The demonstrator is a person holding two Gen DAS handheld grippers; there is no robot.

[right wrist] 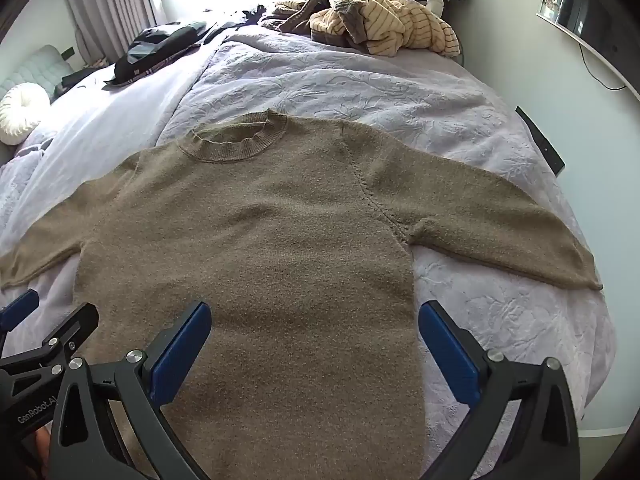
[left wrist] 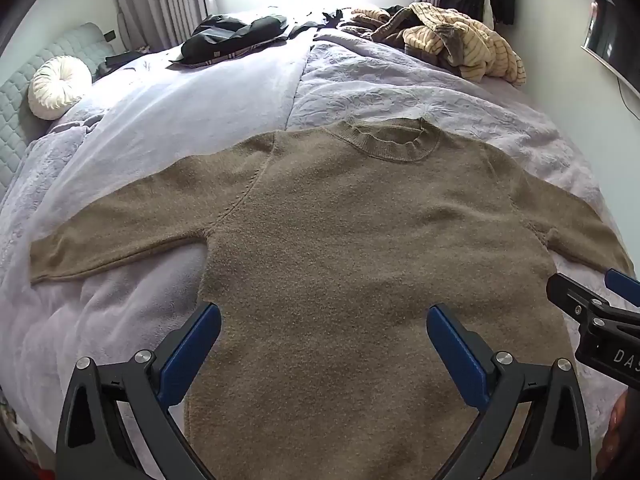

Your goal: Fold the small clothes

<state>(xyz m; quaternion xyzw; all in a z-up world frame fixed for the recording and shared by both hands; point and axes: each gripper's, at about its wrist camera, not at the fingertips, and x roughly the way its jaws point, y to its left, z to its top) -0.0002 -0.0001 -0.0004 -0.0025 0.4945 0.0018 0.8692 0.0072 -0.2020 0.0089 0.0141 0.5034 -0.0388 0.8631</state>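
A brown knit sweater (left wrist: 360,240) lies flat, front up, on the lilac bed cover (left wrist: 160,128), collar far, both sleeves spread sideways. It also shows in the right wrist view (right wrist: 260,248). My left gripper (left wrist: 324,324) is open and empty, hovering above the sweater's lower body, left of centre. My right gripper (right wrist: 314,320) is open and empty above the sweater's lower right side. Each gripper shows at the edge of the other's view: the right gripper (left wrist: 600,304), the left gripper (right wrist: 44,324).
A heap of striped beige and brown clothes (left wrist: 452,40) lies at the bed's far right, also in the right wrist view (right wrist: 380,20). Dark clothes (left wrist: 236,36) lie at the far left. A round white cushion (left wrist: 60,88) is by the headboard. A wall screen (left wrist: 612,48) hangs right.
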